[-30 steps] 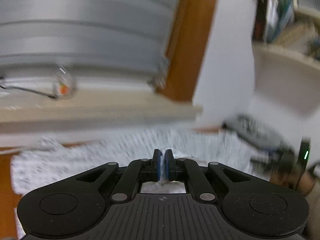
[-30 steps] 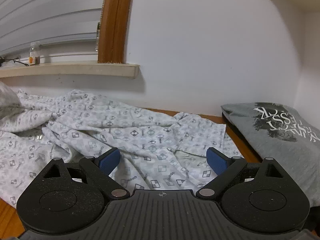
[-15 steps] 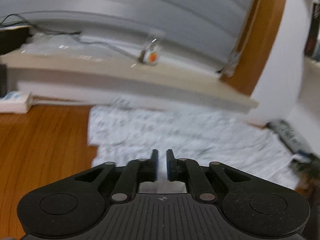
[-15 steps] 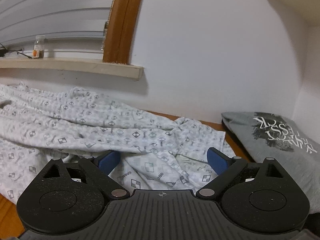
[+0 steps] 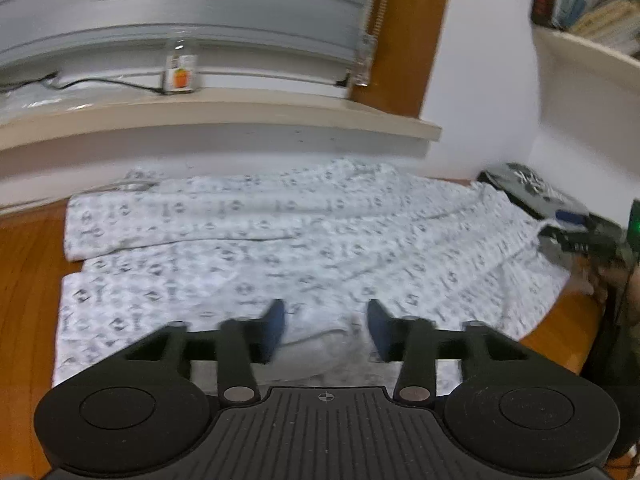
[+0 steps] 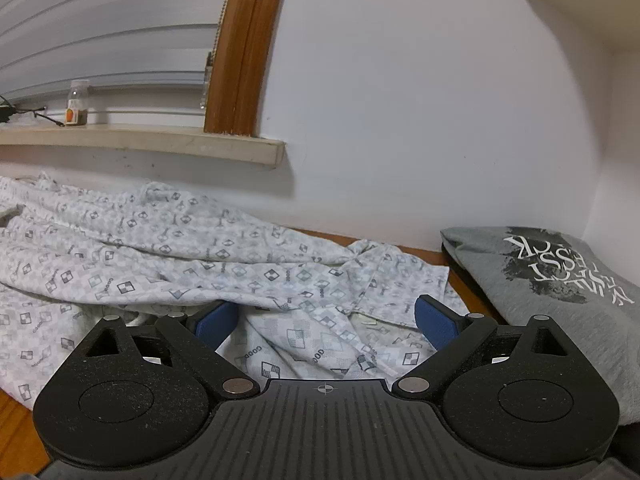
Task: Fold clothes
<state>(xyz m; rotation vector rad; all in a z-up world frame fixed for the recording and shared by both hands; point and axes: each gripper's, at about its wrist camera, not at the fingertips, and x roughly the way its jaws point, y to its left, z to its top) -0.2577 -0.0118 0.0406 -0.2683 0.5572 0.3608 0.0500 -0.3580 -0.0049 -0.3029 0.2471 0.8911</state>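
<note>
While the left gripper [image 5: 325,326] lets go, its jaws are opening over the near edge of the garment [image 5: 304,240]; a bump of cloth sits between the blue pads [image 5: 274,330] but they no longer pinch it. A second ago those jaws were shut tight with a sliver of fabric in them, and the view pointed higher, at the blind [image 5: 180,20]; now it looks down on the cloth. So: a carried edge has just been laid down and released.

Garment is a white patterned piece, spread flat on the wooden tabletop [image 5: 28,280] below the sill [image 5: 224,120]. From the left wrist view it shows layered edges on the left side, one layer lying over another, so one fold looks done. Blur is heavy, can't read which part of the garment it is.

Right gripper [image 6: 327,322] has its jaws wide apart, nothing pinched, low over the rumpled right end of the same garment [image 6: 168,248]. It has barely shifted over the last second. That end is bunched and creased.

A grey printed shirt [image 6: 560,280] lies folded at the right, beside the garment, well clear of the jaws. A small bottle [image 6: 77,103] stands on the sill.

Meaning for the task: the left-side fold is likely placed. Next probably the right end needs smoothing or folding over, and the right jaws are already placed for it. Risk: the loose bump under the left jaws may spring back.
</note>
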